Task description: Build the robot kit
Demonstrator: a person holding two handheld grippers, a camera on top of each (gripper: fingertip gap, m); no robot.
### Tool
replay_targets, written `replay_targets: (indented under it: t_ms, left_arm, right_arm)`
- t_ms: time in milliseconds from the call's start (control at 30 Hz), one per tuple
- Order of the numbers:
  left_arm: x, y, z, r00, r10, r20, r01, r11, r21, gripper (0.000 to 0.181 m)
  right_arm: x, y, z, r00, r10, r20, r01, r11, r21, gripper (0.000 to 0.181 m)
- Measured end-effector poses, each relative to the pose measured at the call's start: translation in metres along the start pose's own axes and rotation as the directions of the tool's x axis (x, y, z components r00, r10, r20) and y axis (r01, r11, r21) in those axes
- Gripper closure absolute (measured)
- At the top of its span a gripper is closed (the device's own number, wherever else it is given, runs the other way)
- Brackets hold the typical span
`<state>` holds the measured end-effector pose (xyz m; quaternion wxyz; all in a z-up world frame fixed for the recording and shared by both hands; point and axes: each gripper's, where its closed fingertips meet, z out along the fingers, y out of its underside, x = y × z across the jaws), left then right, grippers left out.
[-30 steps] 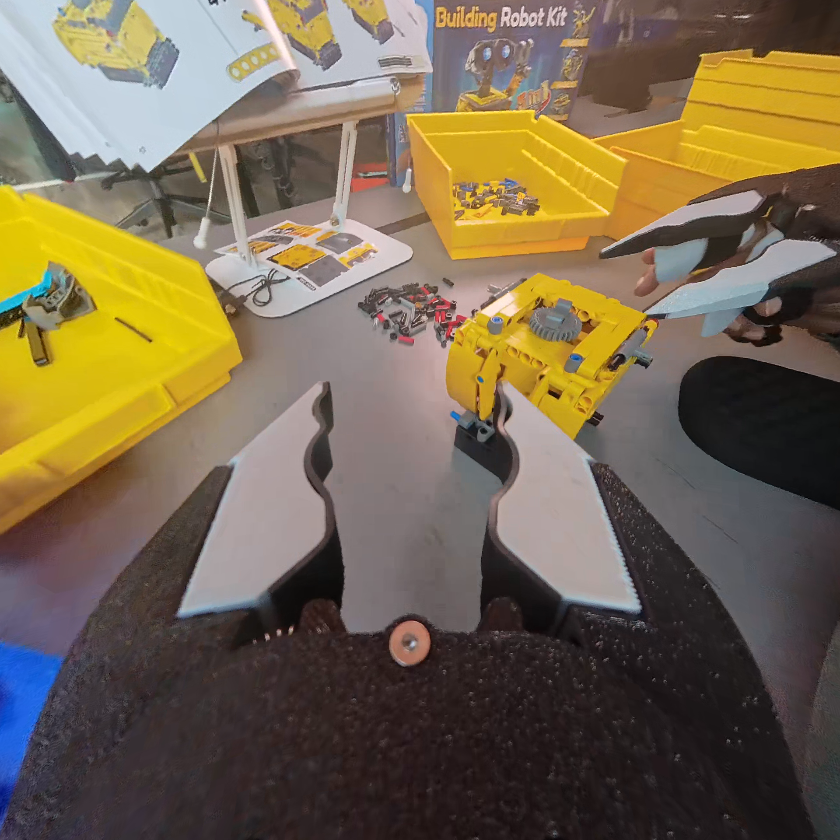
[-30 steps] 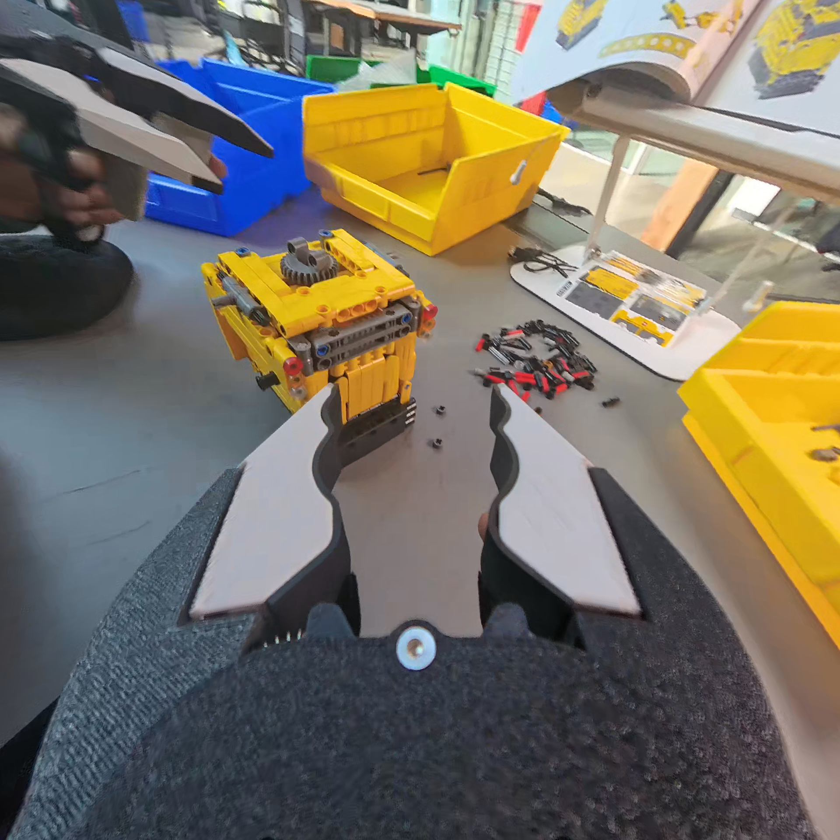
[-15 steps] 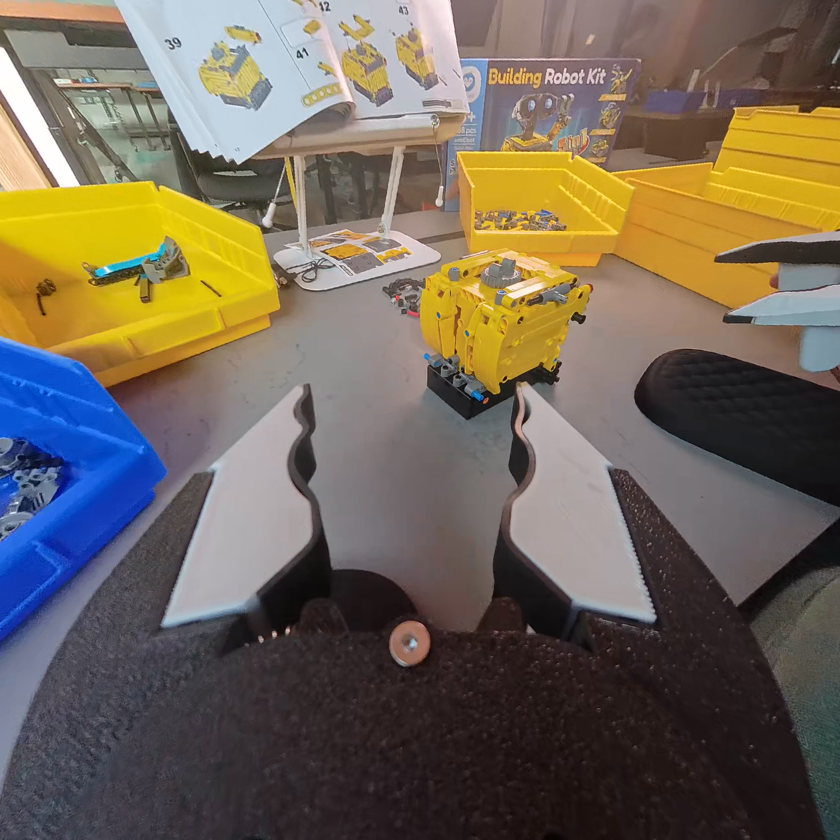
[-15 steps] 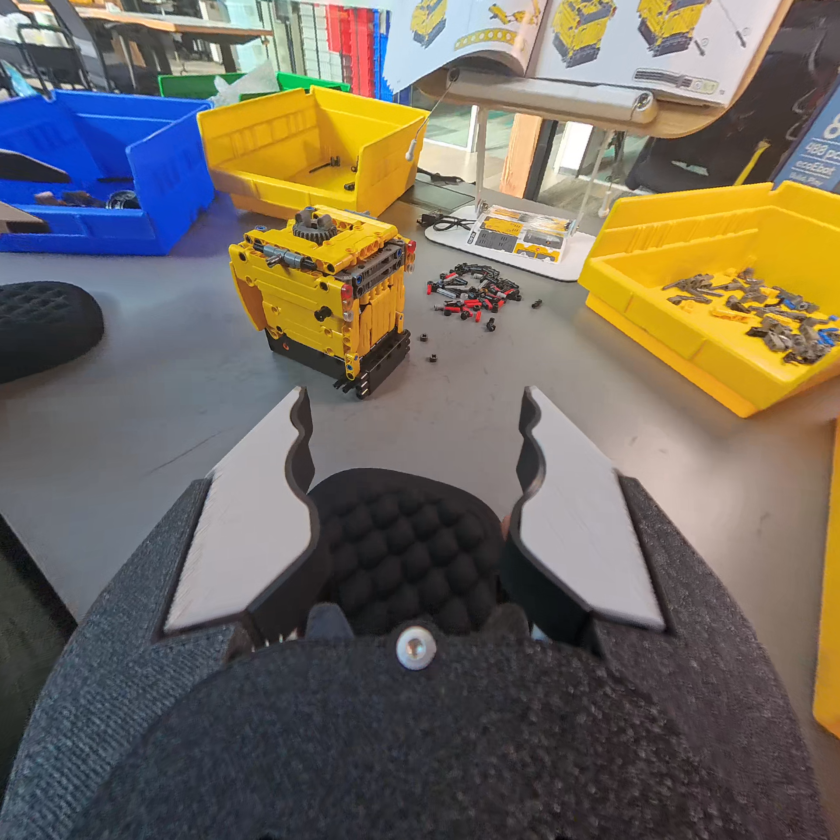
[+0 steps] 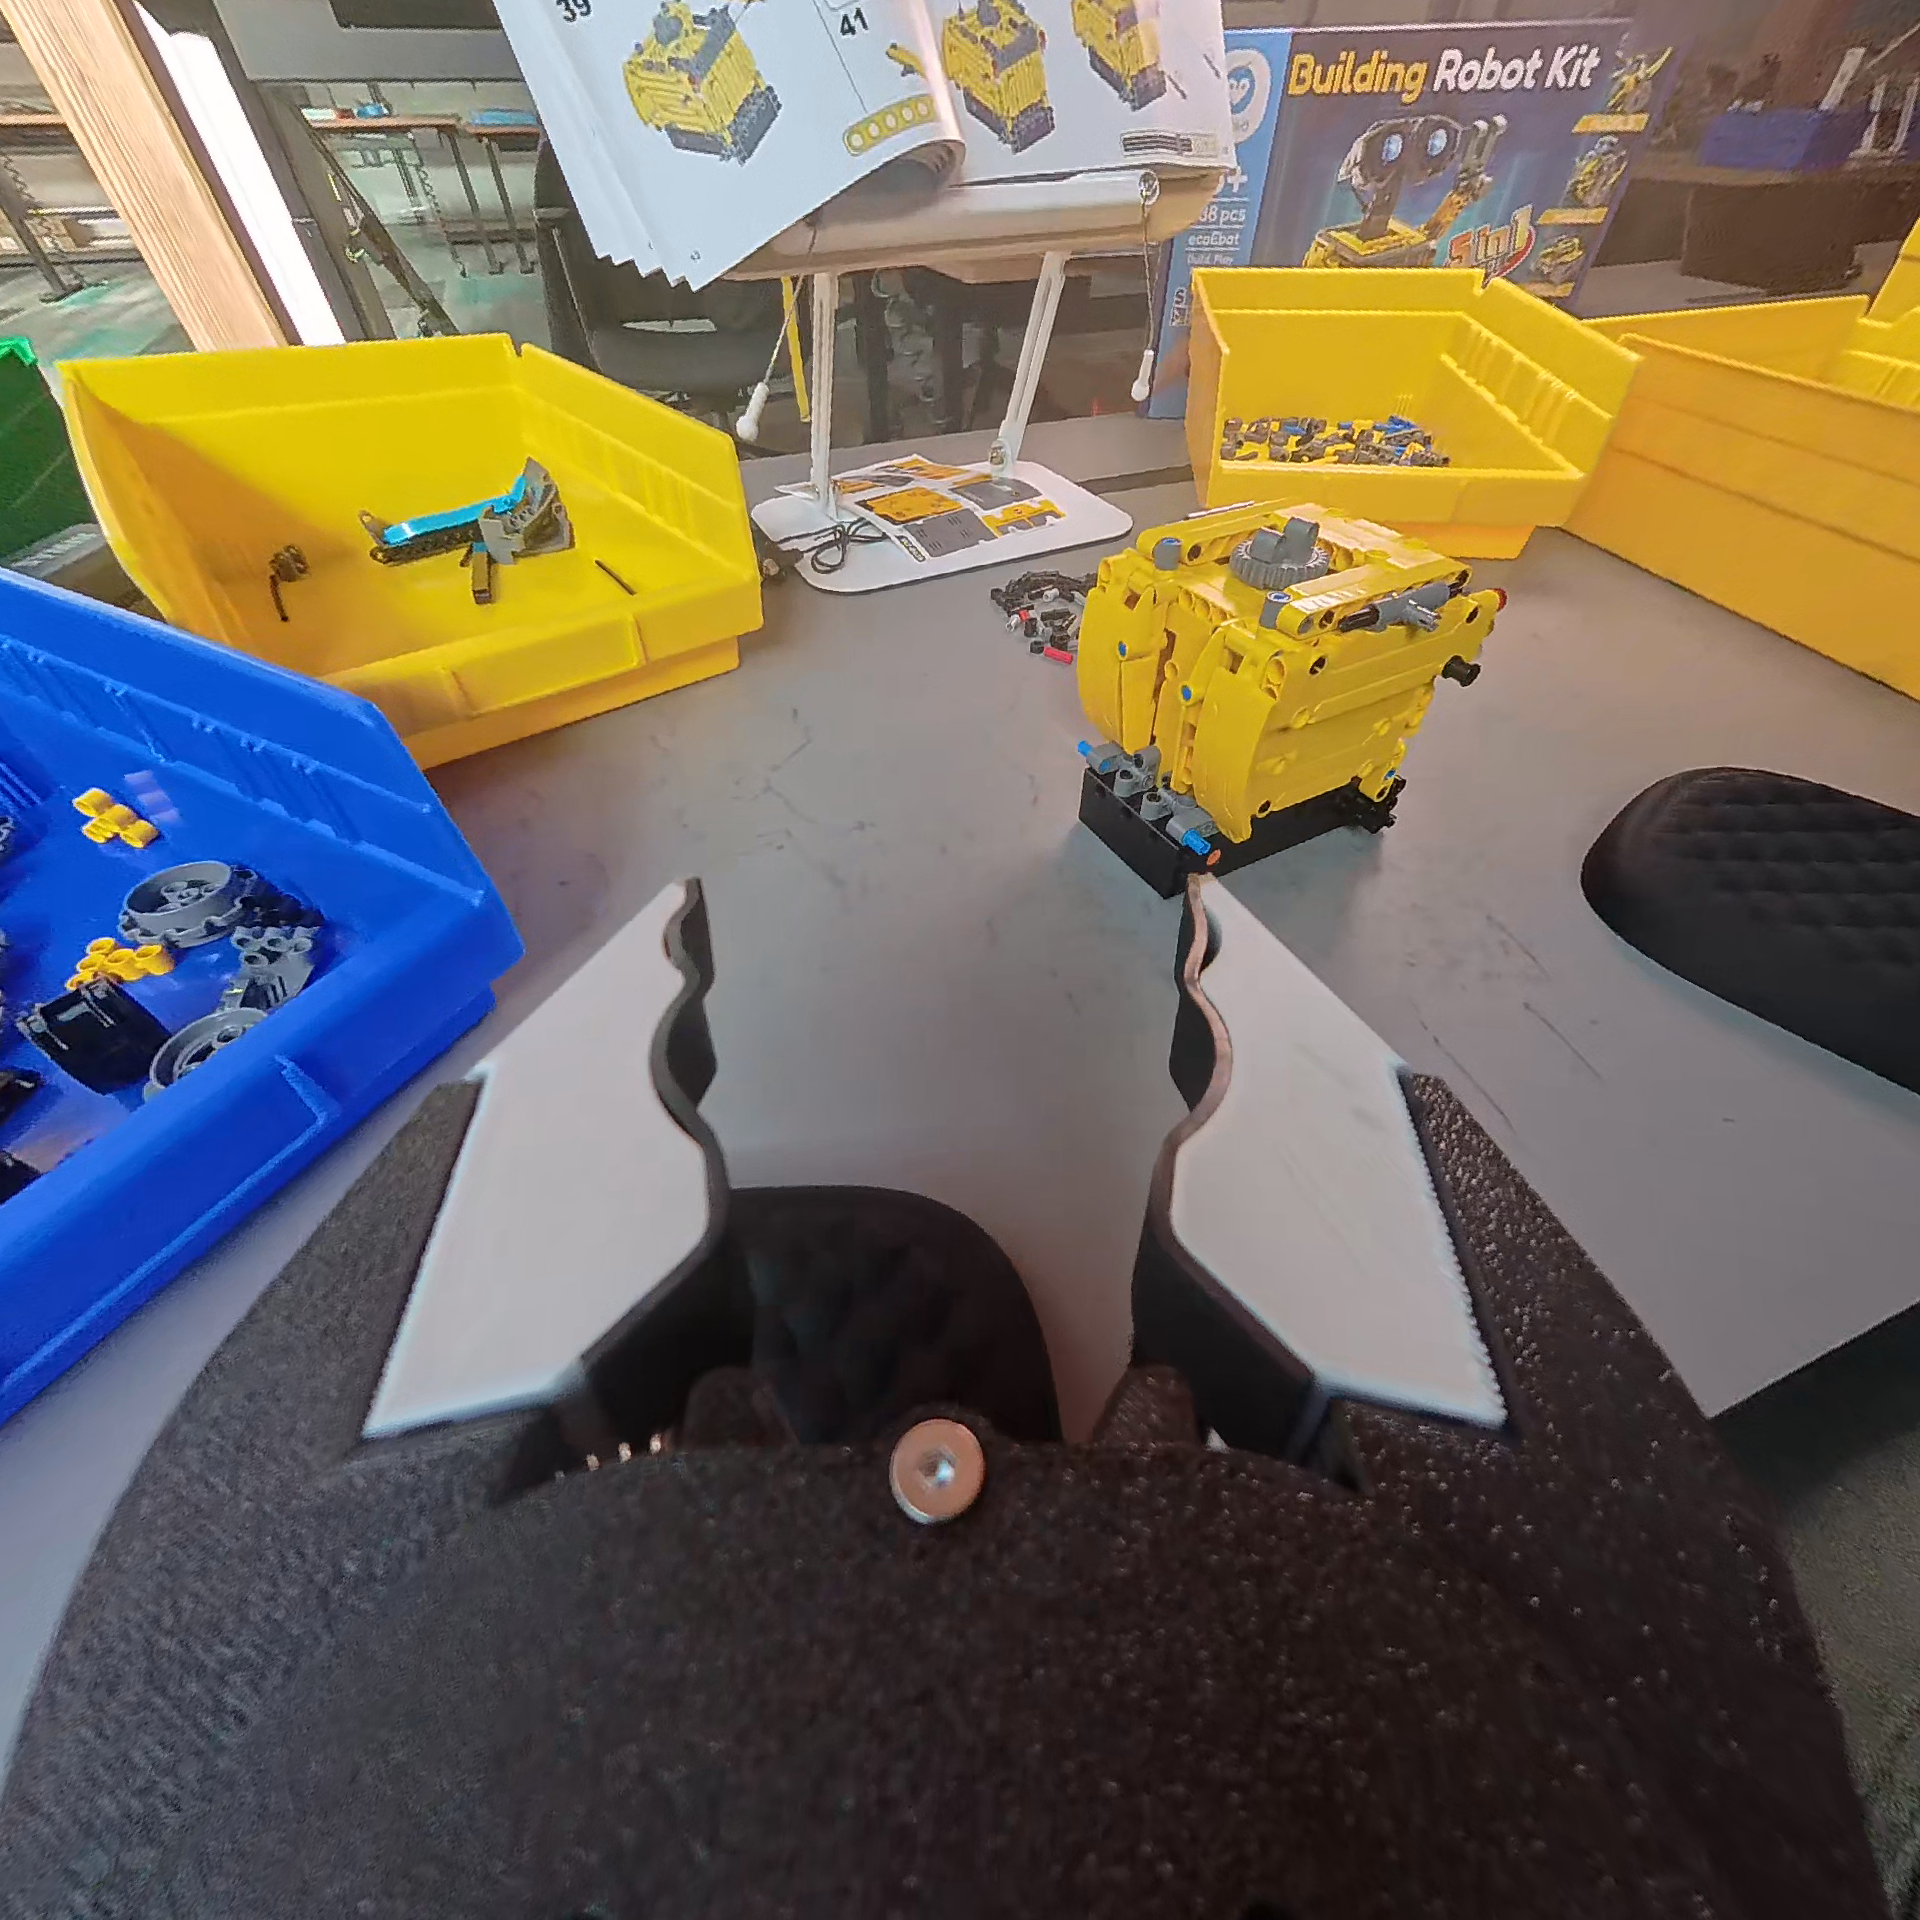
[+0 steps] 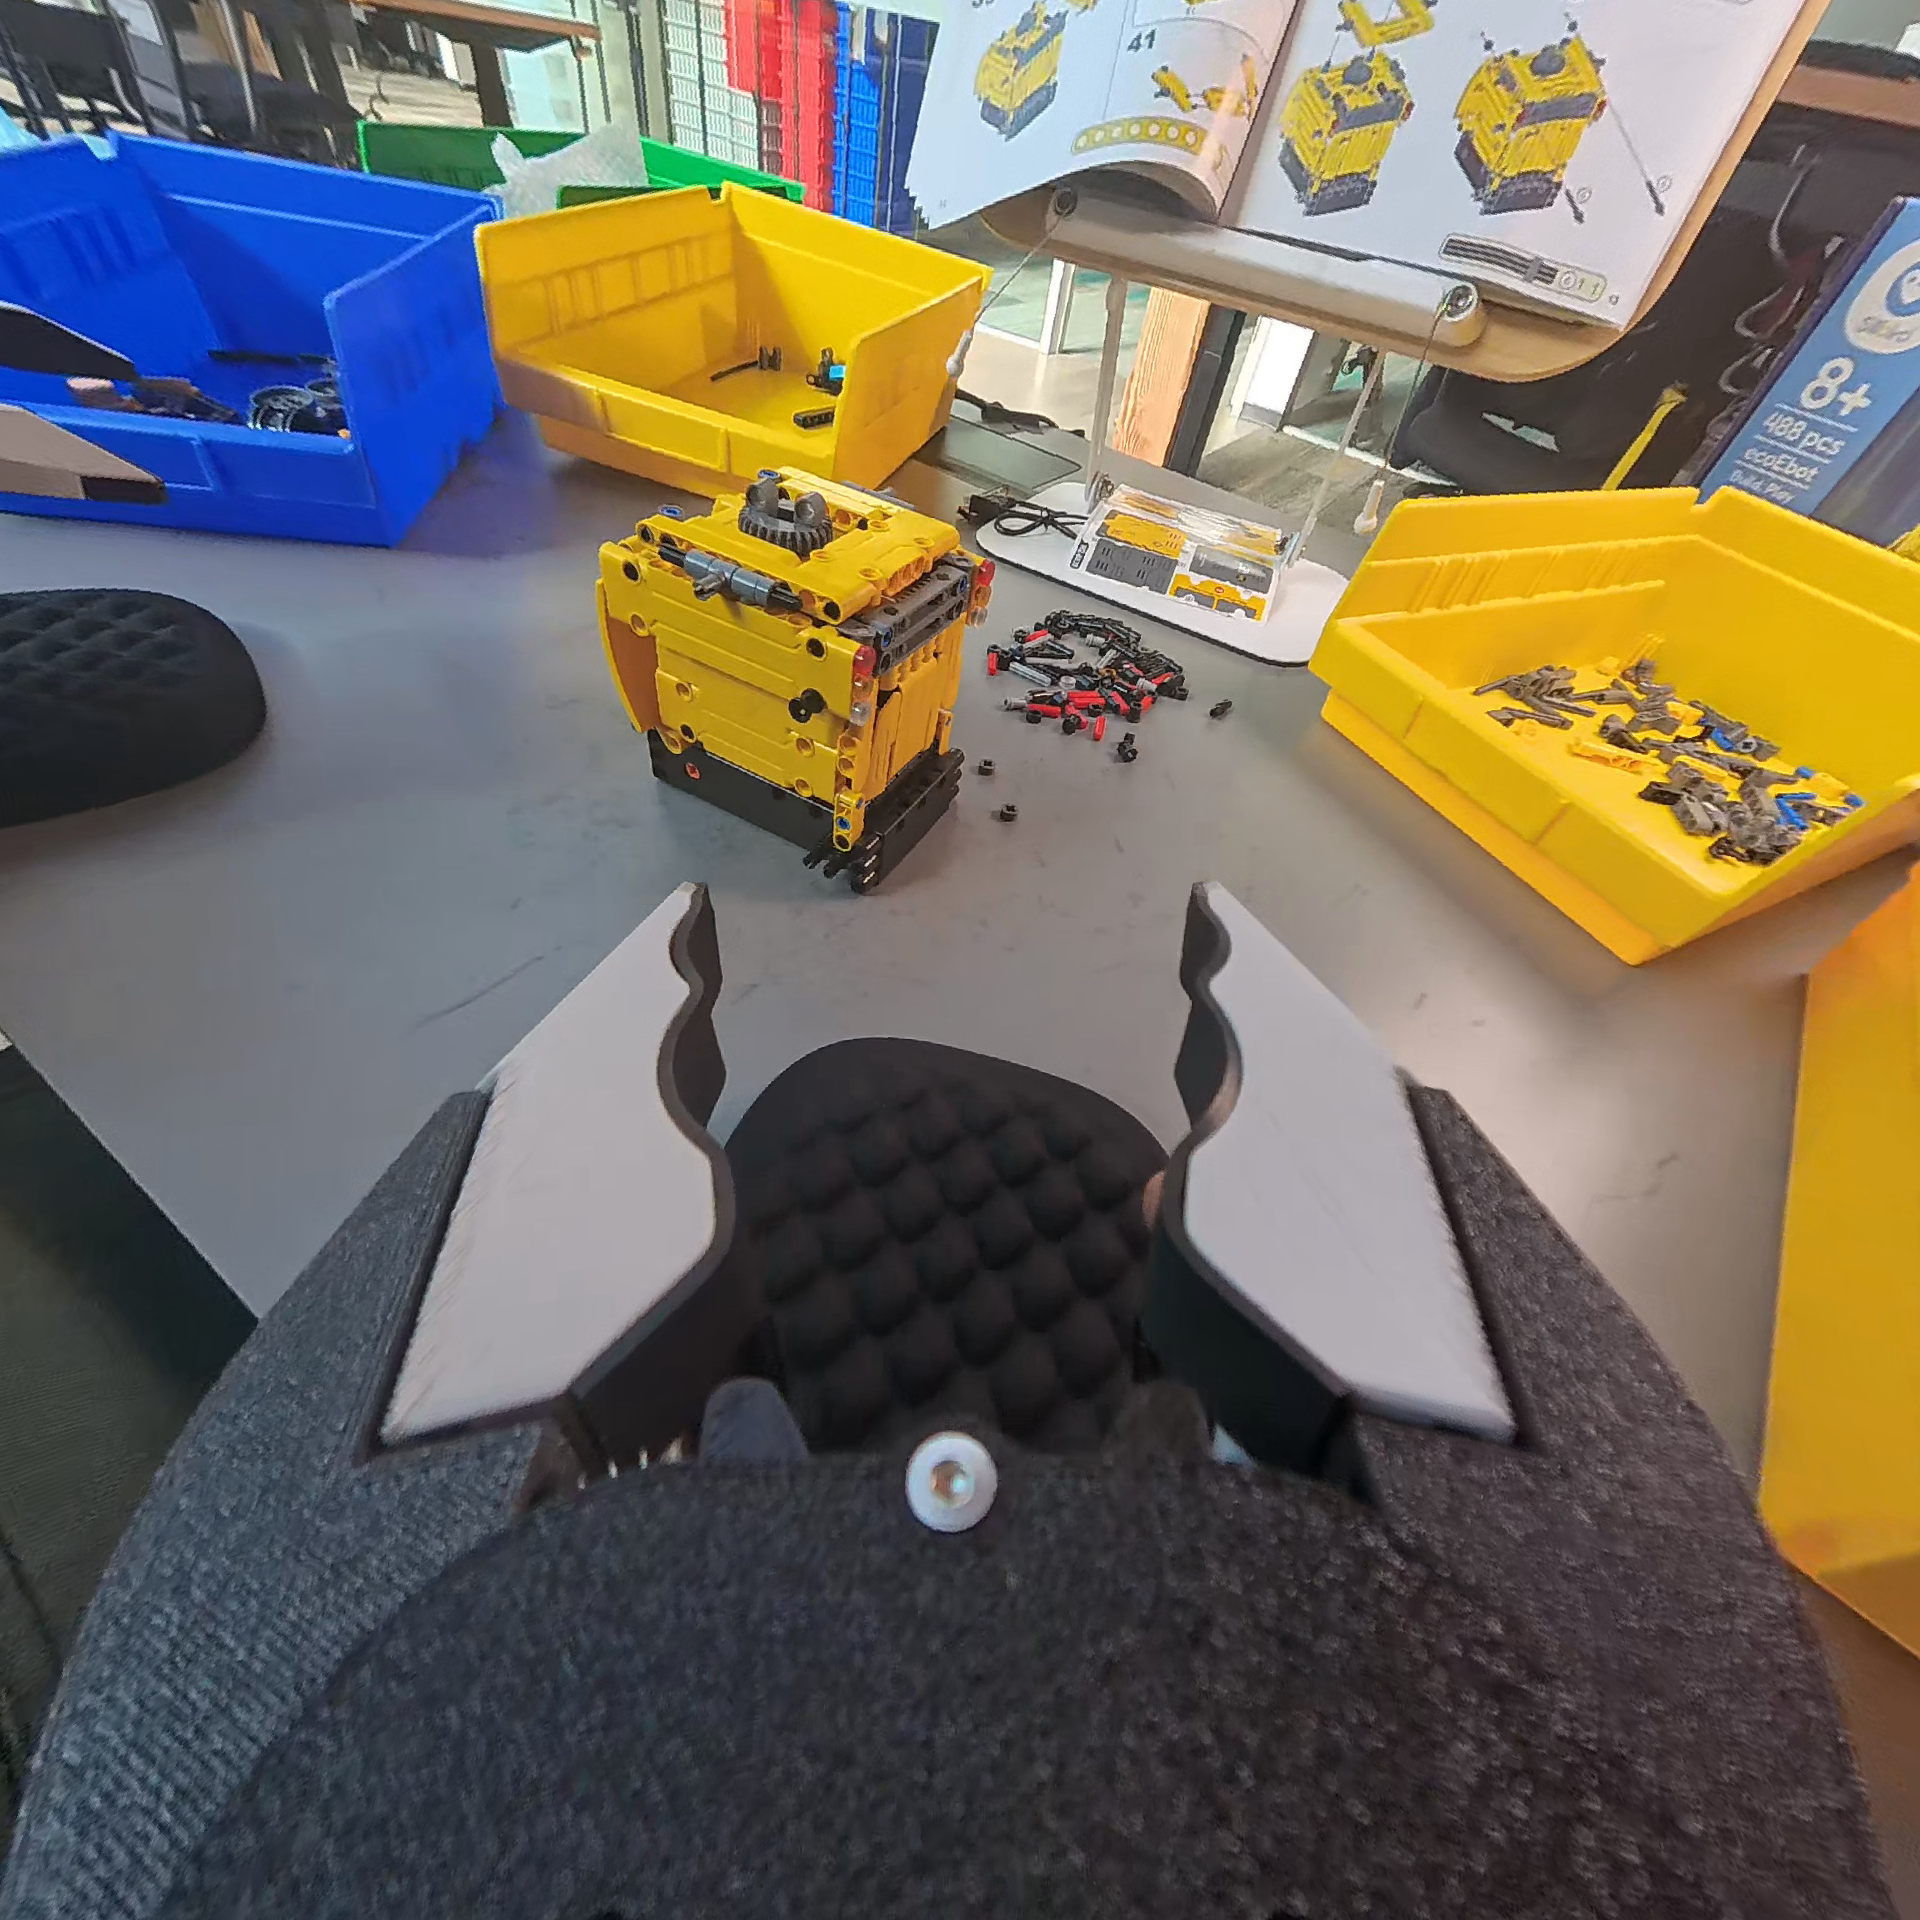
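Observation:
A yellow brick-built block (image 5: pixel 1273 691) with a grey gear on top and a black base stands upright on the grey table (image 5: pixel 914 790). It also shows in the right wrist view (image 6: pixel 784 675). My left gripper (image 5: pixel 940 904) is open and empty, low over the table, short of the block and to its left. My right gripper (image 6: pixel 951 904) is open and empty, above a black padded rest (image 6: pixel 935 1226), with the block ahead and slightly left. The left gripper's fingertips (image 6: pixel 62 457) show at the left edge of the right wrist view.
A blue bin (image 5: pixel 343 997) of wheels and parts is at left, yellow bins (image 5: pixel 540 665) (image 6: pixel 1558 831) at left and right. Loose small pins (image 6: pixel 1081 675) lie beside the block. An instruction booklet on a stand (image 5: pixel 914 208), a kit box (image 5: pixel 1434 156) and a black pad (image 5: pixel 1787 914) ring the area. It is some 11 cm from my left tips to the yellow brick-built block (image 5: pixel 1273 691).
Both grippers have drawn back from the yellow block toward the table's near edge and stayed open. The block stands untouched on the table.

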<state>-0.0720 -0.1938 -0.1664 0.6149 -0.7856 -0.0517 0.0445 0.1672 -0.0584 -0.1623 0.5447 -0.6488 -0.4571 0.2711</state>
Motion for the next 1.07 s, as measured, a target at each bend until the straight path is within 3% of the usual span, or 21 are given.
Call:
replay_targets:
  t_ms: [100, 167, 267, 333, 433, 567, 833, 1067]
  left_arm:
    - [0.002, -0.002, 0.004, 1.000, 0.005, -0.001, -0.005, 1.000, -0.001, 0.095]
    - [0.002, -0.005, 0.011, 1.000, 0.005, -0.001, -0.005, 1.000, -0.003, 0.099]
    - [0.001, -0.006, 0.024, 1.000, 0.021, 0.017, -0.021, 1.000, -0.021, 0.100]
    - [0.003, -0.005, 0.033, 0.999, 0.030, 0.022, -0.030, 0.999, -0.033, 0.111]
    - [0.006, -0.004, 0.044, 0.998, 0.059, 0.036, -0.057, 0.997, -0.058, 0.130]
    - [0.009, -0.003, 0.058, 0.986, 0.151, 0.067, -0.145, 0.986, -0.088, 0.175]
    - [0.008, -0.012, 0.084, 0.922, 0.347, 0.172, -0.326, 0.935, -0.142, 0.181]
    - [0.006, -0.009, 0.095, 0.843, 0.484, 0.233, -0.447, 0.873, -0.198, 0.181]
  right_arm:
    - [-0.010, -0.008, -0.002, 0.999, -0.003, 0.033, 0.003, 1.000, 0.026, 0.096]
    - [-0.025, -0.018, -0.002, 0.997, -0.023, 0.079, 0.018, 0.998, 0.066, 0.108]
    - [-0.036, -0.027, 0.005, 0.996, -0.058, 0.063, 0.054, 0.996, 0.069, 0.107]
    - [-0.044, -0.035, 0.009, 0.996, -0.050, 0.069, 0.045, 0.996, 0.080, 0.111]
    - [-0.081, -0.056, 0.010, 0.978, -0.028, 0.204, -0.002, 0.989, 0.145, 0.142]
    - [-0.148, -0.092, 0.007, 0.911, -0.088, 0.403, -0.011, 0.971, 0.238, 0.181]
    - [-0.244, -0.121, 0.007, 0.765, -0.248, 0.594, 0.076, 0.951, 0.299, 0.181]
    - [-0.255, -0.097, 0.032, 0.770, -0.190, 0.609, 0.105, 0.979, 0.172, 0.181]
